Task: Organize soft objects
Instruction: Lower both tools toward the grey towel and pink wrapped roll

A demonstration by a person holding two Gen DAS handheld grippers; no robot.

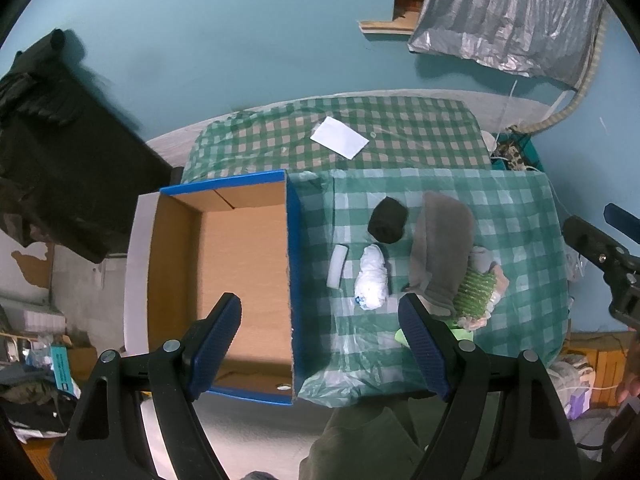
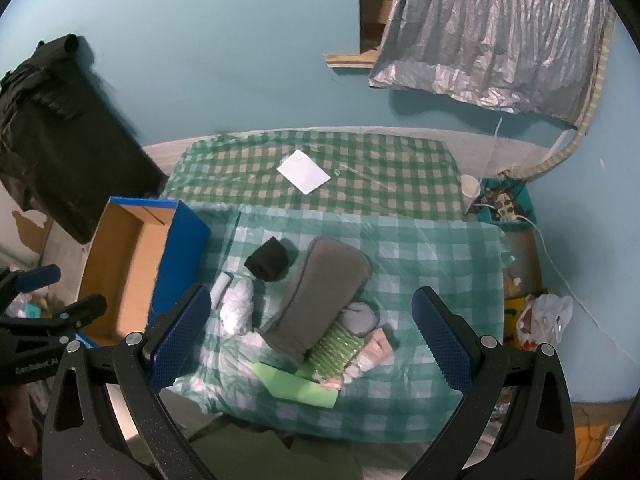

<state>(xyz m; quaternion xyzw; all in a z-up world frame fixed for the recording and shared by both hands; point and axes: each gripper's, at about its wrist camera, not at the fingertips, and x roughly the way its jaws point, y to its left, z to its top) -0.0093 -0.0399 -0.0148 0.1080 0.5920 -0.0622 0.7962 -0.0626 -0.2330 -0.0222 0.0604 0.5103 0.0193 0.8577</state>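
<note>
An empty cardboard box (image 1: 240, 264) (image 2: 120, 276) with blue walls stands at the left end of the checked table (image 1: 516, 240) (image 2: 436, 264). To its right lie a black roll (image 1: 387, 219) (image 2: 268, 264), a white bundle (image 1: 372, 278) (image 2: 238, 308), a small white pad (image 1: 337, 266), a grey cloth (image 1: 442, 252) (image 2: 320, 300) and a green ribbed roll (image 1: 476, 292) (image 2: 338, 346). High above the box's right wall hangs my left gripper (image 1: 320, 344), open and holding nothing. My right gripper (image 2: 312, 340) hovers open over the pile of soft things.
A second checked table (image 1: 360, 136) behind carries a white paper sheet (image 1: 340, 137) (image 2: 304, 171). A flat green sponge (image 2: 296, 386) lies at the front edge. A black covered object (image 1: 60, 140) stands at the left, and a silver sheet (image 2: 492, 32) hangs on the blue wall.
</note>
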